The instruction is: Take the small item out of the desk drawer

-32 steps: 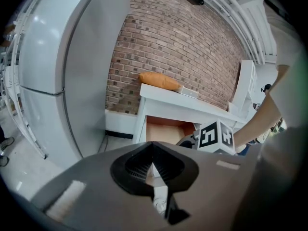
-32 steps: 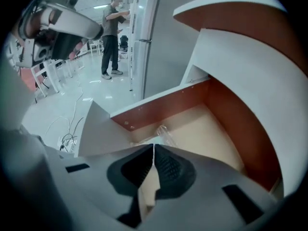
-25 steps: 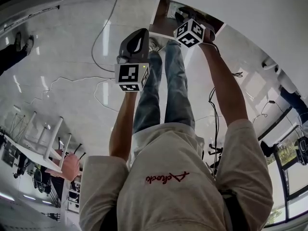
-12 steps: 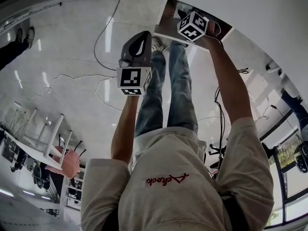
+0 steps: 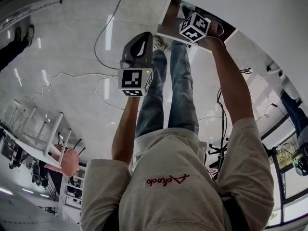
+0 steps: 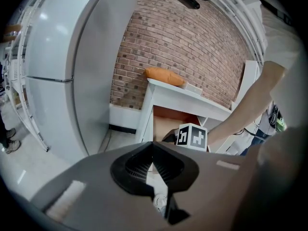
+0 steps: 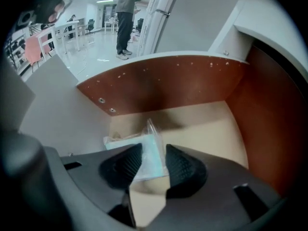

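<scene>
Now right gripper (image 7: 153,154), jaws just closing, straddles the clear packet (image 7: 152,134) in drawer (image 7: 168,81); left gripper (image 6: 153,160) closed

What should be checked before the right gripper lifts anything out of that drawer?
1. Drawer pulled open: ok.
2. Clear packet standing between the jaws of the right gripper, which have just been closing: ok.
3. Pads actually pressing on the packet: cannot tell.
4. Left gripper shut, empty, held away from the drawer: ok.
</scene>
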The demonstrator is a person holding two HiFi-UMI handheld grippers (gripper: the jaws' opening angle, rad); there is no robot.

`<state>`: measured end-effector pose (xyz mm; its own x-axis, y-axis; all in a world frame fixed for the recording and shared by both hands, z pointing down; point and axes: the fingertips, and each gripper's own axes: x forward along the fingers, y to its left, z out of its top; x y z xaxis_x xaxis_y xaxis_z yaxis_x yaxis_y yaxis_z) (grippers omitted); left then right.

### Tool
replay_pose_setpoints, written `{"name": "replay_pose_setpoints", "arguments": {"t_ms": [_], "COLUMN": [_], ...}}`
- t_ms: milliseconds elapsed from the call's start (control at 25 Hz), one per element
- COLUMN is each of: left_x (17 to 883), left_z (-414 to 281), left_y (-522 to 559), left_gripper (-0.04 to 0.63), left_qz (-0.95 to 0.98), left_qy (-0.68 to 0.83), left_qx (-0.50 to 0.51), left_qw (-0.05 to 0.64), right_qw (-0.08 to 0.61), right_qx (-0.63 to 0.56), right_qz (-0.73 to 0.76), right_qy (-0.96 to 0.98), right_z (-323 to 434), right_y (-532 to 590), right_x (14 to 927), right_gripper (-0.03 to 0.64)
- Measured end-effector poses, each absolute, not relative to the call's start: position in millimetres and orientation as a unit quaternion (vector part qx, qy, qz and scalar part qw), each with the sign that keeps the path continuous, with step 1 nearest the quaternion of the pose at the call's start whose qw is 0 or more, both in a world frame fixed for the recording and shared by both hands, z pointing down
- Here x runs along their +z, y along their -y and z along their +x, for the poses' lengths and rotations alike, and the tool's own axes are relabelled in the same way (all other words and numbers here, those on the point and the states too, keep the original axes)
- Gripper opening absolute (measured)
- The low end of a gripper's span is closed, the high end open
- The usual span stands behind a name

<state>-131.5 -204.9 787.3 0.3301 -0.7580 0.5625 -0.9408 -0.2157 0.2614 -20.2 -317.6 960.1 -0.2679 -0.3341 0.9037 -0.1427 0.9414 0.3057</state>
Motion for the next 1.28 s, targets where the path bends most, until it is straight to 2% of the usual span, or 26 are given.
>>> {"name": "replay_pose_setpoints", "arguments": {"t_ms": [40, 80, 360, 640, 1280], "left_x": [787.5, 787.6, 786.2, 781.1, 732.2], "left_z": [-132.3, -133.1, -137.9, -136.1, -137.1], "left_y": [204.0, 202.9, 203.8, 206.5, 212.9], "left_gripper": [0.009, 0.009, 0.009, 0.009, 0.009], "left_qz": [0.763, 0.763, 0.76, 0.762, 0.773], "left_qy": [0.557, 0.557, 0.561, 0.56, 0.562], "left_qx": [0.159, 0.159, 0.16, 0.154, 0.136], "left_qw": [0.287, 0.287, 0.286, 0.285, 0.262], "right_qw": [0.589, 0.591, 0.59, 0.58, 0.505], "right_qx": [-0.087, -0.09, -0.062, -0.057, -0.027], "right_qz": [0.15, 0.15, 0.158, 0.169, 0.26], "right_qy": [0.79, 0.788, 0.789, 0.795, 0.822], "right_z": [-20.0, -19.4, -15.2, -16.9, -16.8], "right_y": [314.0, 309.9, 302.9, 304.1, 283.6], "right_x": [961.1, 962.5, 962.7, 948.2, 851.0], "right_gripper": [0.137, 0.107, 0.03, 0.02, 0.018]}}
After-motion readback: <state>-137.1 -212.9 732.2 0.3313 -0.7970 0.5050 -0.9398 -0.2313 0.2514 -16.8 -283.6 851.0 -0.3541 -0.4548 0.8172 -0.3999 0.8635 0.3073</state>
